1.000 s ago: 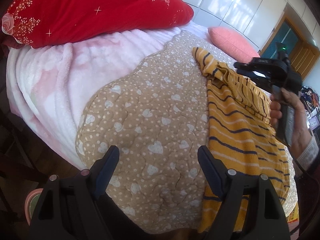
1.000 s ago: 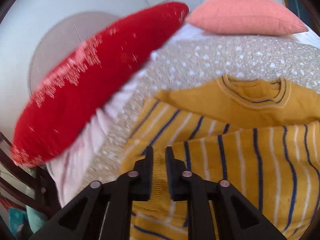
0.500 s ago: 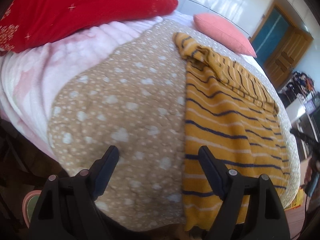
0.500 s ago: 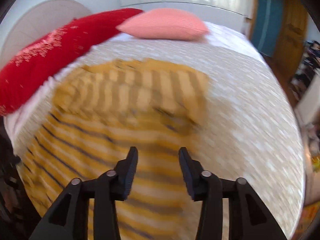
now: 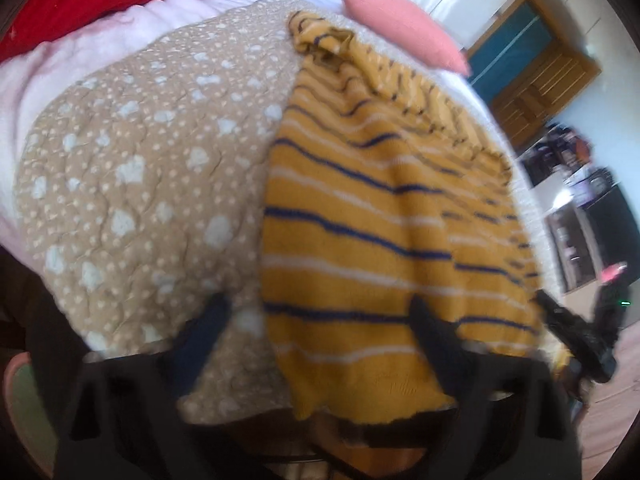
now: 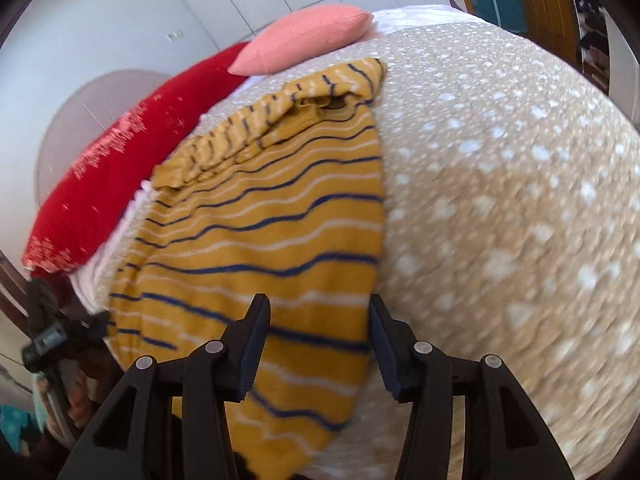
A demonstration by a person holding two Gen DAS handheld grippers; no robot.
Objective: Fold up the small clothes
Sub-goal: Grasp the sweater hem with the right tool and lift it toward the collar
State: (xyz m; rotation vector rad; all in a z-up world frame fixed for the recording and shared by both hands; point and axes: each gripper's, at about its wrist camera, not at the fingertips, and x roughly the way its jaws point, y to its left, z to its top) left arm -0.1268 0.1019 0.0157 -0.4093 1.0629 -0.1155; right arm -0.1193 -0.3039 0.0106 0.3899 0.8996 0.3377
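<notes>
A mustard-yellow sweater (image 5: pixel 360 208) with navy and white stripes lies flat on a tan dotted quilt (image 5: pixel 132 168), its sleeve folded across the far end. It also shows in the right wrist view (image 6: pixel 272 224). My left gripper (image 5: pixel 316 320) is open and empty, hovering over the sweater's near hem, straddling its left edge. My right gripper (image 6: pixel 318 320) is open and empty over the hem at the sweater's right edge. It shows in the left wrist view (image 5: pixel 576 332) at the right.
A red pillow (image 6: pixel 116 168) and a pink pillow (image 6: pixel 304 36) lie at the head of the bed. A pale pink blanket (image 5: pixel 60 68) lies beside the quilt (image 6: pixel 500 200). A wooden door (image 5: pixel 536 76) and cluttered shelves stand beyond the bed.
My right gripper let go of the sleeve, opened, and swung back to the near hem. My left gripper shifted right toward the sweater's hem.
</notes>
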